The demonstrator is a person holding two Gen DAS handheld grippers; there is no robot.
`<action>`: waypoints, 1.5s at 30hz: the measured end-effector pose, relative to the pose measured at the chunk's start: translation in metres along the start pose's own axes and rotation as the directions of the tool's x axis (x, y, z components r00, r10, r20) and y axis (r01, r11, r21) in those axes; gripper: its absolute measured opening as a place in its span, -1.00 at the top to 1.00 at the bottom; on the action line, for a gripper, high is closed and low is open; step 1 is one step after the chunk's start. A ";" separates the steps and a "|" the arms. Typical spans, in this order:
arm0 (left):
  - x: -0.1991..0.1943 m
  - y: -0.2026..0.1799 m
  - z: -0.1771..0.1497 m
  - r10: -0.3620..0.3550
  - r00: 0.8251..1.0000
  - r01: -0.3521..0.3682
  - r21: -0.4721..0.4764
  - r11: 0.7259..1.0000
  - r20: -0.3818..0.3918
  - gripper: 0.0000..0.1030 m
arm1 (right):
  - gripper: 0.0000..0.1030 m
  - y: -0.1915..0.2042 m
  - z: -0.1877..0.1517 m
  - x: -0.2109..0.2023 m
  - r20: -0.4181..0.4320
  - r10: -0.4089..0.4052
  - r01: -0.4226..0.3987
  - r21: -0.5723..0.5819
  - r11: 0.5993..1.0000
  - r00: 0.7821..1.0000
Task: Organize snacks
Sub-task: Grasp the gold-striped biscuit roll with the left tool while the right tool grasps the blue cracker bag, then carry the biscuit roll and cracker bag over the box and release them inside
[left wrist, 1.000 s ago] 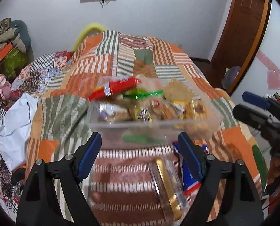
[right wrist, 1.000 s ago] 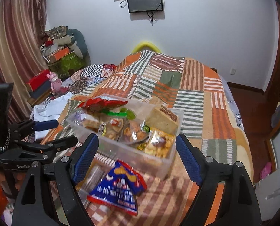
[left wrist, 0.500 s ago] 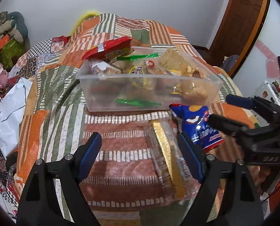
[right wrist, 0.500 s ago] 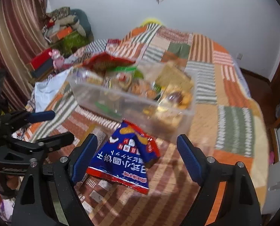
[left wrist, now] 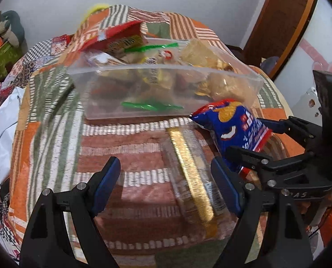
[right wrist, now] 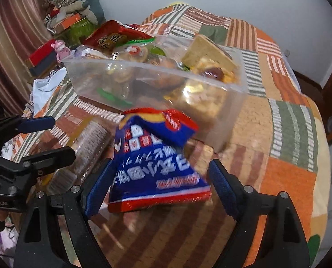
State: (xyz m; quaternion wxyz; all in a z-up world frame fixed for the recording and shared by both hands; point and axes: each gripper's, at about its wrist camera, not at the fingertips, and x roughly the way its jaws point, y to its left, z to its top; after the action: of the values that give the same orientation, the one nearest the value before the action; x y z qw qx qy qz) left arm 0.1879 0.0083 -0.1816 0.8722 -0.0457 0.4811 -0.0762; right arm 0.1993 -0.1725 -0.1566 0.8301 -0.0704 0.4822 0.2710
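A clear plastic bin (left wrist: 166, 109) (right wrist: 228, 116) full of snack packets sits on the striped quilt. In front of it lie a blue snack bag (right wrist: 152, 163) (left wrist: 235, 129) and a clear biscuit pack with a gold strip (left wrist: 192, 178) (right wrist: 87, 147). My left gripper (left wrist: 168, 185) is open and empty, low over the quilt, with the biscuit pack near its right finger. My right gripper (right wrist: 157, 189) is open, its fingers on either side of the blue bag's lower end. I cannot tell whether they touch it.
The bed's quilt (right wrist: 288, 134) drops off at the right edge. A white cloth (left wrist: 0, 129) lies at the left. Boxes and a pink toy (right wrist: 60, 47) stand beside the bed. A wooden door (left wrist: 277, 22) is at the back right.
Both grippers have dropped lower and moved closer to the snacks. The right gripper now straddles the blue bag. The left gripper has closed in on the biscuit pack.
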 end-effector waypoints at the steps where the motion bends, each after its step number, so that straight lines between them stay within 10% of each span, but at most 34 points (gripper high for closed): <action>1: 0.003 -0.003 -0.001 -0.003 1.000 0.003 0.008 1.000 -0.006 -0.61 | -0.58 -0.002 -0.001 -0.002 0.003 0.004 -0.004 0.001 1.000 1.000; 11: 0.027 -0.020 -0.013 0.001 1.000 0.000 0.025 1.000 -0.032 -0.59 | -0.45 -0.009 0.003 -0.017 0.030 0.010 -0.010 0.004 1.000 0.999; 23: 0.022 -0.021 -0.020 -0.013 1.000 0.012 0.042 0.999 0.006 0.19 | -0.47 0.002 0.009 0.009 -0.020 0.034 -0.033 0.011 0.999 0.999; 45: -0.044 -0.006 -0.007 0.000 0.991 -0.003 0.022 1.000 0.136 0.33 | 0.41 -0.005 -0.002 -0.054 0.117 0.103 -0.106 0.012 0.994 0.988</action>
State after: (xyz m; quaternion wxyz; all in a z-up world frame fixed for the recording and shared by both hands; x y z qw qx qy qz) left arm 0.1580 0.0098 -0.1476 0.9033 -0.0407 0.4199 -0.0775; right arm 0.1797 -0.1984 -0.1128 0.8419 -0.0219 0.4386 0.3135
